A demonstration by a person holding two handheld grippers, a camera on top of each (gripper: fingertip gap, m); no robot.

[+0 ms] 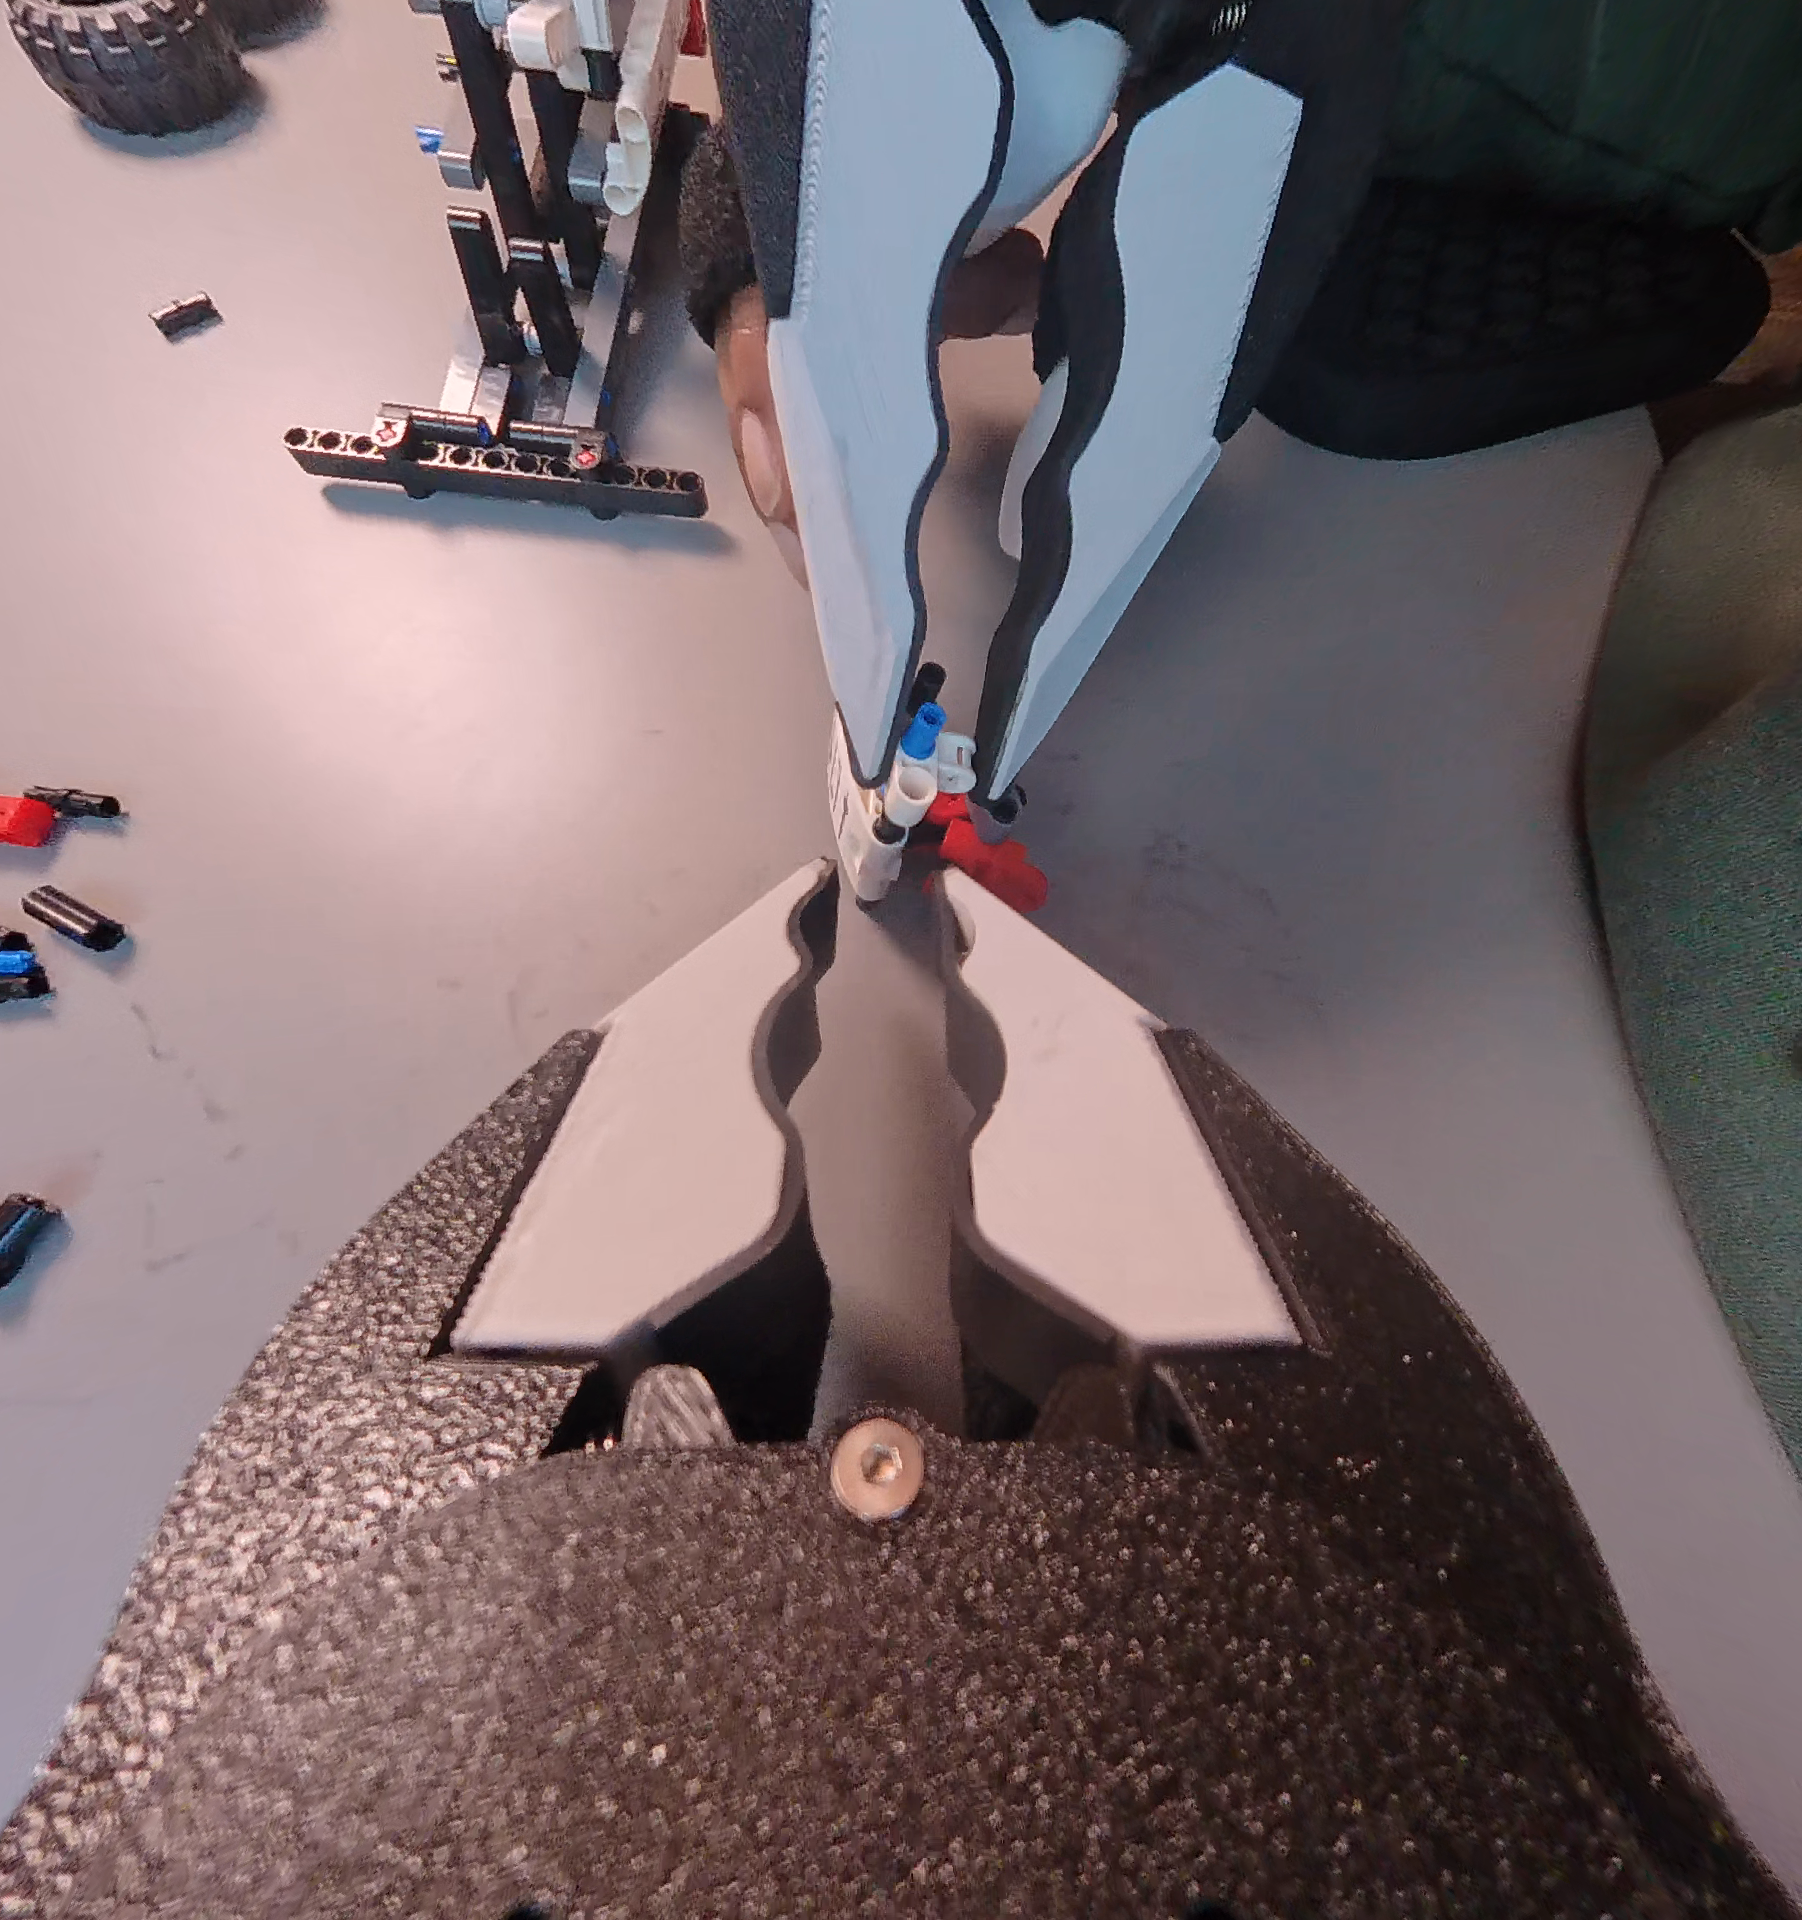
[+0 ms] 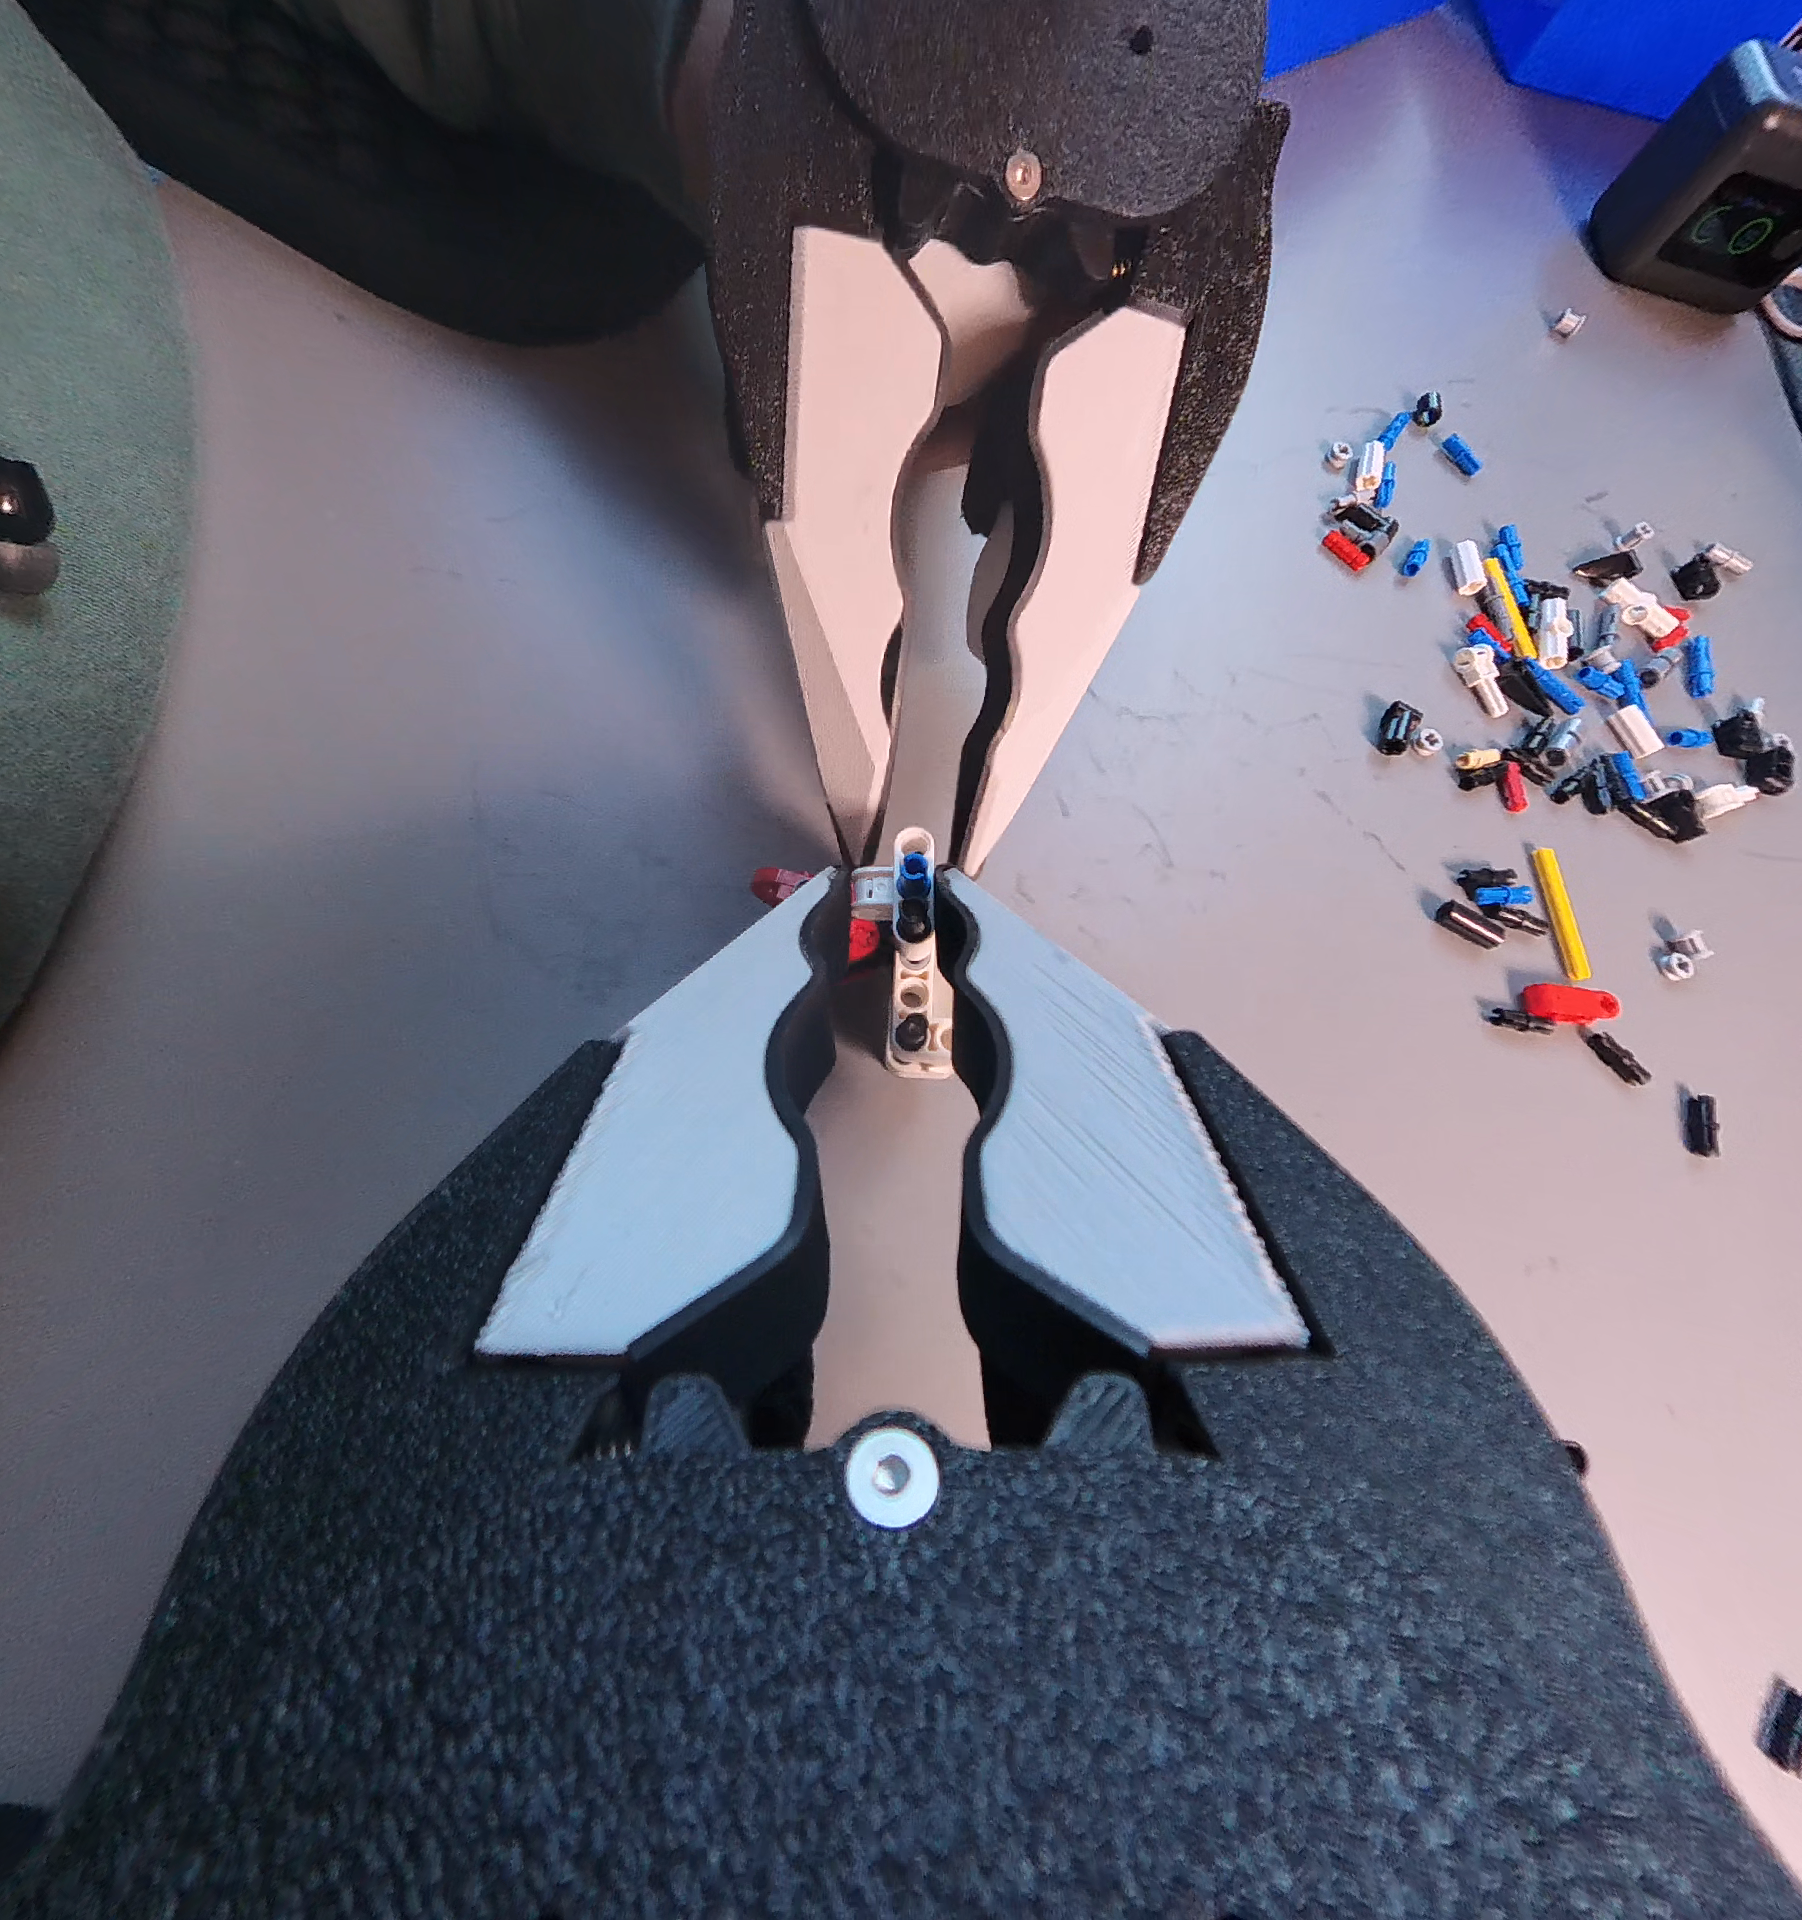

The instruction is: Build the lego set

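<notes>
Small white-red sub-assembly (image 1: 912,805) held just above grey table (image 1: 409,675), between both tongs' tips. Right gripper (image 2: 886,888) pinching white beam (image 2: 916,971) at upper end; beam runs back between its fingers, blue pin (image 2: 913,868) and black pins in holes. Red connector (image 1: 985,857) juts sideways near tip. Left gripper (image 1: 886,878) spread narrowly, tips just beside assembly's lower end; contact unclear. Black chassis frame (image 1: 523,343) and tyre (image 1: 128,62) well apart, far left. Loose parts pile (image 2: 1572,665) right of tongs.
</notes>
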